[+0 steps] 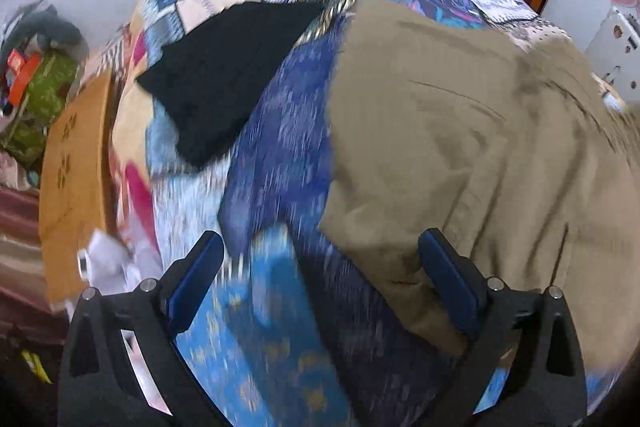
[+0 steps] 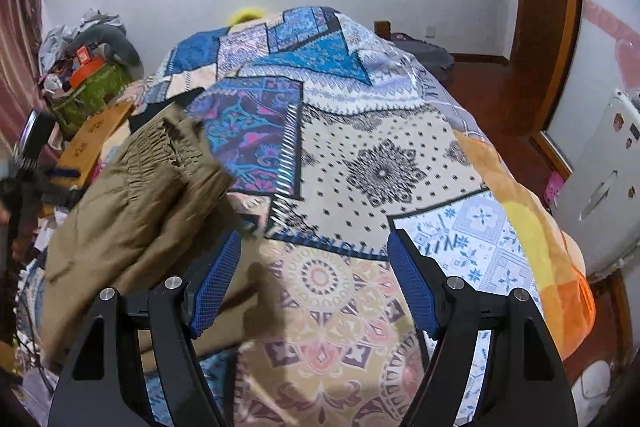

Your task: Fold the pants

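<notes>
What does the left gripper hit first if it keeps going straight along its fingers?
Probably the patterned bedspread, right beside the edge of the khaki pants. The left gripper is open with nothing between its fingers; blur leaves depth uncertain.

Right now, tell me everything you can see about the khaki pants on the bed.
The khaki pants are plain tan woven cloth, creased and rumpled, lying in a loose heap on the patchwork bedspread. The right wrist view shows a gathered elastic waistband turned upward at the far end. In the left wrist view a long crease or seam line runs across the fabric. A black garment lies apart beside them. The left gripper hangs open over their near edge, one finger above the cloth; contact is unclear.
</notes>
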The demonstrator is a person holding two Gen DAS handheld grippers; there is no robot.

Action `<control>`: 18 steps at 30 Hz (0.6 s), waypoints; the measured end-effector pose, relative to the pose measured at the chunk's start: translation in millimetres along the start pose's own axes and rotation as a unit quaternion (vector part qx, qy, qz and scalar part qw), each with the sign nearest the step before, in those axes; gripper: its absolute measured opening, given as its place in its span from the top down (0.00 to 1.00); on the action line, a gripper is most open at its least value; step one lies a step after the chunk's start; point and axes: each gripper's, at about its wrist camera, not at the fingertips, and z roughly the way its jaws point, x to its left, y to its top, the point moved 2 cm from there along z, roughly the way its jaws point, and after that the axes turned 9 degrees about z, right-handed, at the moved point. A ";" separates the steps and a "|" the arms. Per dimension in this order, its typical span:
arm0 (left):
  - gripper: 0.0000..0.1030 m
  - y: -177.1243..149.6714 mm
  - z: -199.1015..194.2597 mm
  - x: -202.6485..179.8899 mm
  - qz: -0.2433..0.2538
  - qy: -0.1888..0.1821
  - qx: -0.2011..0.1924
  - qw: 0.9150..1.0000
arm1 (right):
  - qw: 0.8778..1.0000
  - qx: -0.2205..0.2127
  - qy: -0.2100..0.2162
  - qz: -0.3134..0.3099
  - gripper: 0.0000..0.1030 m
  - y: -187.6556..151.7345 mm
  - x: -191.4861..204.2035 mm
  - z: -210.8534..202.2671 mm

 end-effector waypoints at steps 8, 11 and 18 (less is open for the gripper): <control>0.03 -76.3 -23.0 -1.3 -0.108 -0.105 -0.026 0.988 | 1.000 0.006 0.026 -0.001 0.30 -0.4 18.4 3.6; 0.07 -74.4 -40.5 -10.5 -0.085 -0.054 -0.038 0.994 | 0.999 0.002 0.036 -0.016 0.30 0.2 30.0 0.0; 0.20 -37.5 -94.9 -28.7 -0.055 -0.034 -0.116 0.991 | 0.996 0.039 0.070 -0.042 0.36 -8.0 54.0 15.5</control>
